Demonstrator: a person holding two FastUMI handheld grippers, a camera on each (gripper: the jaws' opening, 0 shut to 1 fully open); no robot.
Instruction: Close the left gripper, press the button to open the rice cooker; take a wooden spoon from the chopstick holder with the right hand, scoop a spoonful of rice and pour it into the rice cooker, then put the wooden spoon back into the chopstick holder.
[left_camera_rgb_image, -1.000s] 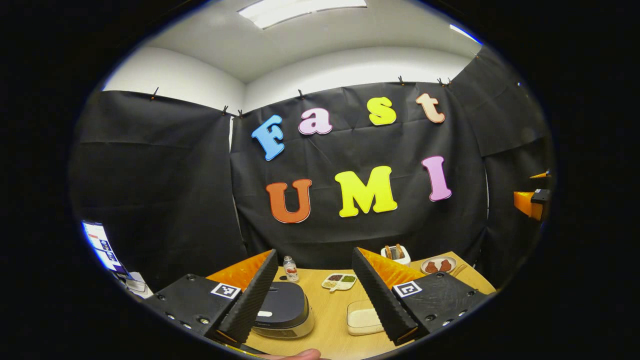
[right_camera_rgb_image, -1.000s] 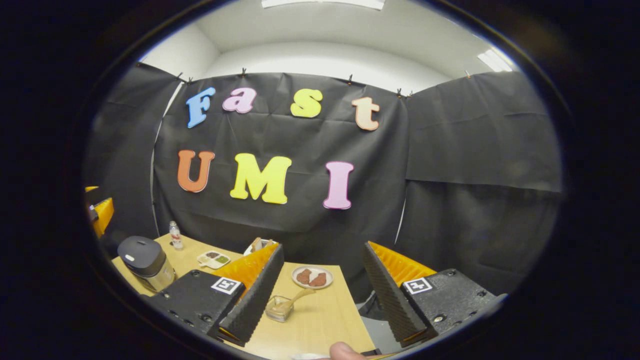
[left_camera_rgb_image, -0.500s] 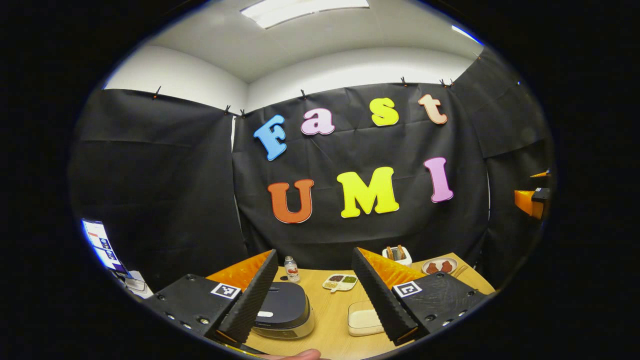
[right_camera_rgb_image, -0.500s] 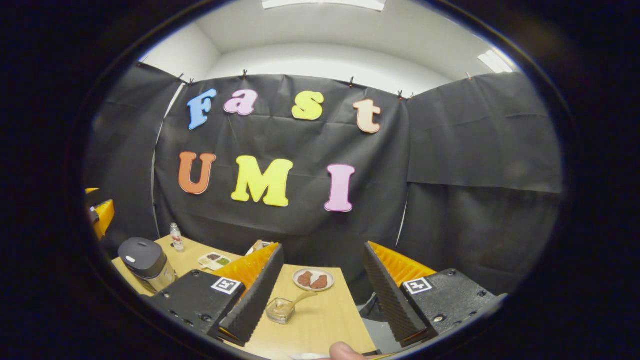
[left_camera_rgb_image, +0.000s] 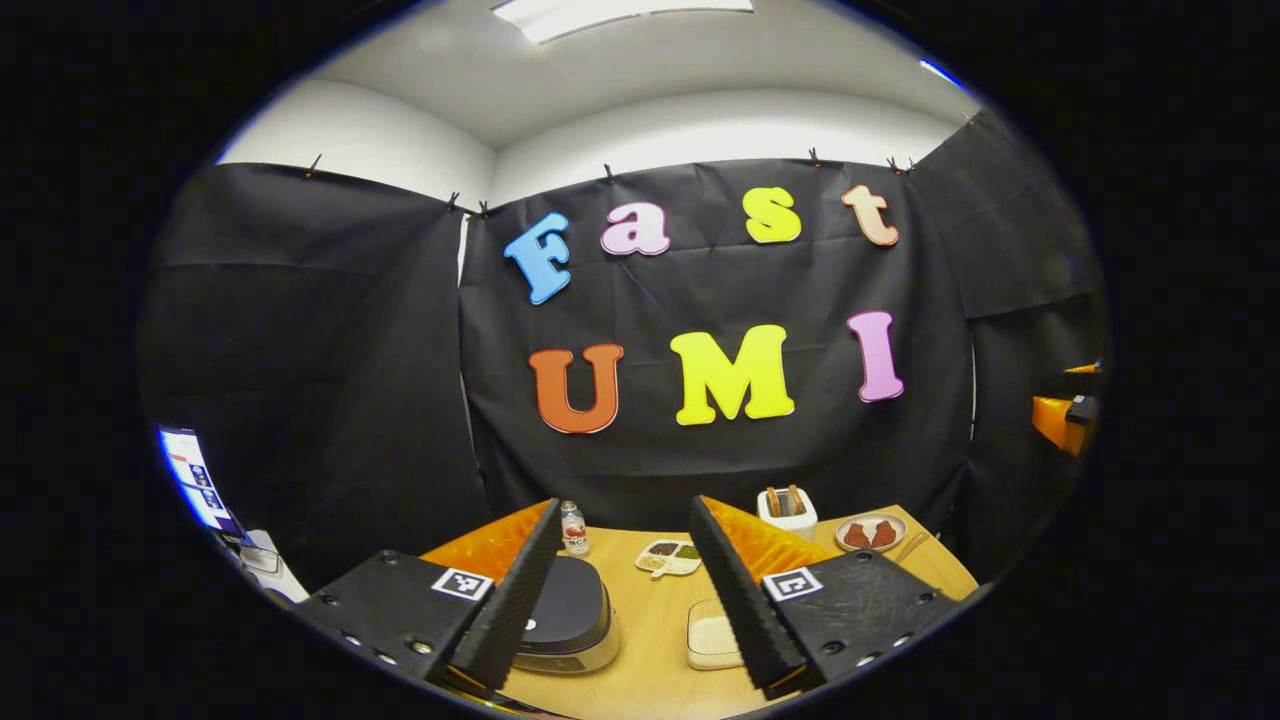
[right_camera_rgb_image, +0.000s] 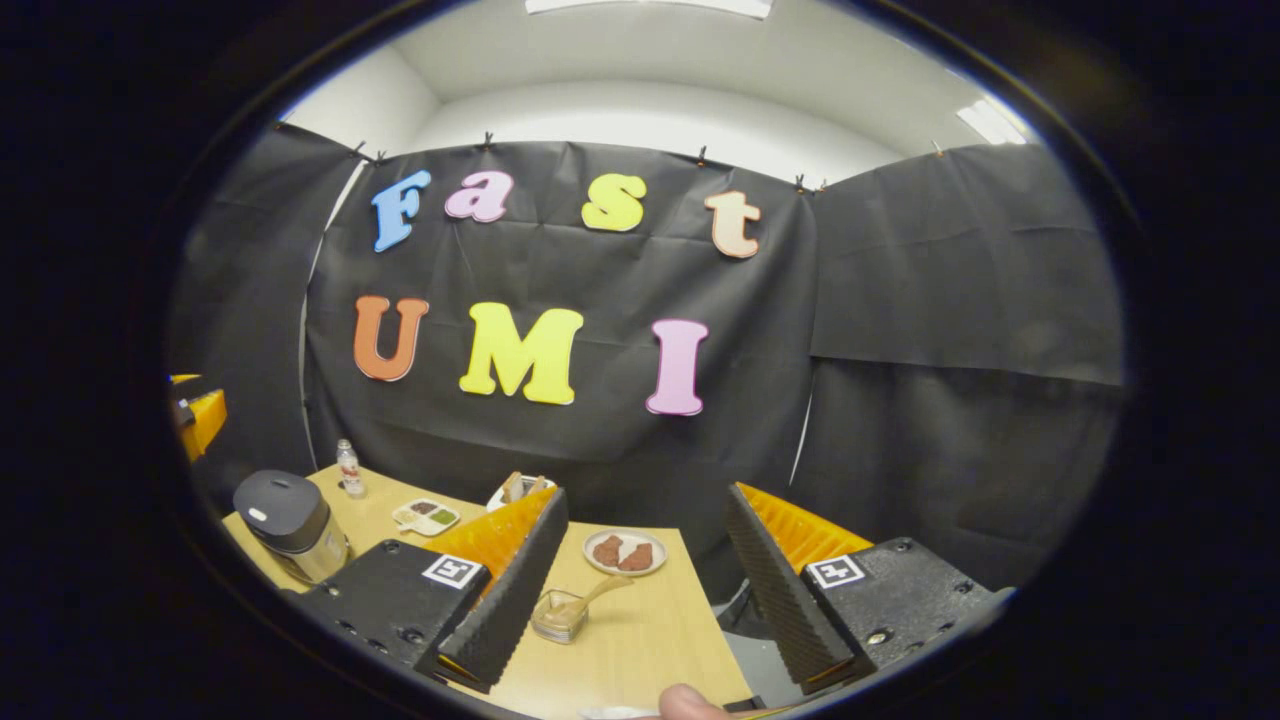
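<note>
left gripper held spread above rice cooker, lid down. fingers to be pressed together first, then lowered squarely onto button. right gripper spread, empty.

Left gripper view sits back from the worktop, above it, facing the back wall across the rice cooker. Right gripper view hangs off the worktop's right end, angled the same way, cooker well off left. Both catch the chopstick holder, plate and cloth wall.
</note>
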